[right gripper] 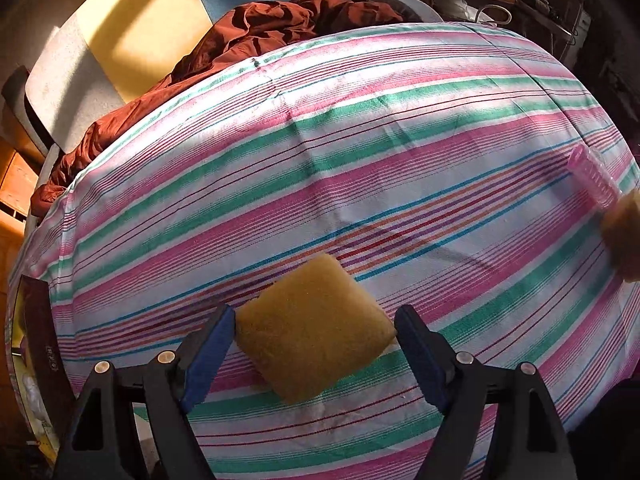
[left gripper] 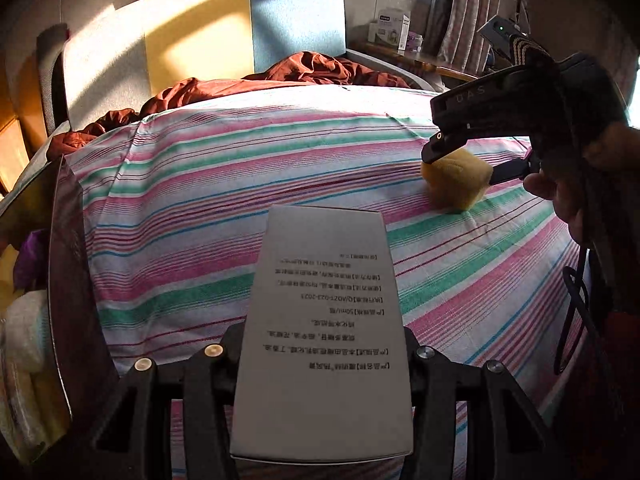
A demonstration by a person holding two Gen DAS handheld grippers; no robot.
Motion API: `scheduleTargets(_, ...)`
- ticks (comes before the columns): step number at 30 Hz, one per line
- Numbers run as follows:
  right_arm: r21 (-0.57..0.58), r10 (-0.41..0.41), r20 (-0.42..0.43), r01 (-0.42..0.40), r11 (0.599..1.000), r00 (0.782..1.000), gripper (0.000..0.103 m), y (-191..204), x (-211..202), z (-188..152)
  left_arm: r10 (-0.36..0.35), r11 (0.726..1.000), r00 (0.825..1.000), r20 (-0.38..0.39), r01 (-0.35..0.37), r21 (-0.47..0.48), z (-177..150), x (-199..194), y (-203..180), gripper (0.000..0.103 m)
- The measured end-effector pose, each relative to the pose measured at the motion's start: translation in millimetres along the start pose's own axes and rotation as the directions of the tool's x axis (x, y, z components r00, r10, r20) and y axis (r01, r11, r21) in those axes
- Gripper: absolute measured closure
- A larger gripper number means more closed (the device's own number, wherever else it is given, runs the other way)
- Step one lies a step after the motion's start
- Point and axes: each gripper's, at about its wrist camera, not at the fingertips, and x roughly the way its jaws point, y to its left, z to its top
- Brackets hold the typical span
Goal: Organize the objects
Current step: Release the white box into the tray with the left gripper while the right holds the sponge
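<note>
My left gripper [left gripper: 324, 340] is shut on a grey carton [left gripper: 324, 328] with printed text, held above the striped cloth [left gripper: 280, 184]. My right gripper [right gripper: 316, 332] is closed on a yellow sponge [right gripper: 316, 332], its two fingers touching opposite corners; the sponge sits low over the striped cloth [right gripper: 360, 152]. In the left wrist view the right gripper [left gripper: 468, 164] and sponge [left gripper: 456, 182] show at the right, with the hand behind. A dark box [left gripper: 68, 280] holding several soft items stands at the left edge; it also shows in the right wrist view [right gripper: 40, 336].
A pink ribbed tube [right gripper: 592, 180] lies at the cloth's right edge beside another yellowish object [right gripper: 624, 236]. A crumpled rust-brown blanket [right gripper: 248, 36] lies behind the cloth against a yellow and blue chair back [left gripper: 224, 36]. A shelf with a white carton [left gripper: 388, 28] stands under the window.
</note>
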Motion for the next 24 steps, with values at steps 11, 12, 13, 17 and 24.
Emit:
scheduleTargets(11, -0.113, -0.091, 0.04, 0.095, 0.989, 0.995, 0.035, 19, 2, -3, -0.002, 1.0, 0.997, 0.077, 0.0, 0.022, -6, -1, 0, 0.052)
scheduleTargets(12, -0.117, -0.094, 0.041, 0.098, 0.988, 0.995, 0.035, 18, 1, -4, -0.006, 1.0, 0.997, 0.08, 0.004, 0.02, -7, -2, 1, 0.052)
scheduleTargets(13, -0.12, -0.097, 0.044, 0.102, 0.988, 0.994, 0.035, 19, 1, -4, -0.008, 1.0, 0.997, 0.082, 0.006, 0.018, -8, -2, 1, 0.052)
scheduleTargets(17, -0.134, -0.107, 0.054, 0.113, 0.985, 0.993, 0.035, 21, 1, -3, -0.009, 1.0, 0.996, 0.089, 0.008, 0.017, -8, -2, 1, 0.052)
scheduleTargets(24, -0.182, -0.023, 0.045, 0.031, 0.983, 0.999, 0.035, 32, -2, -8, -0.001, 1.0, 0.996, 0.094, 0.0, 0.02, -9, -2, 0, 0.052)
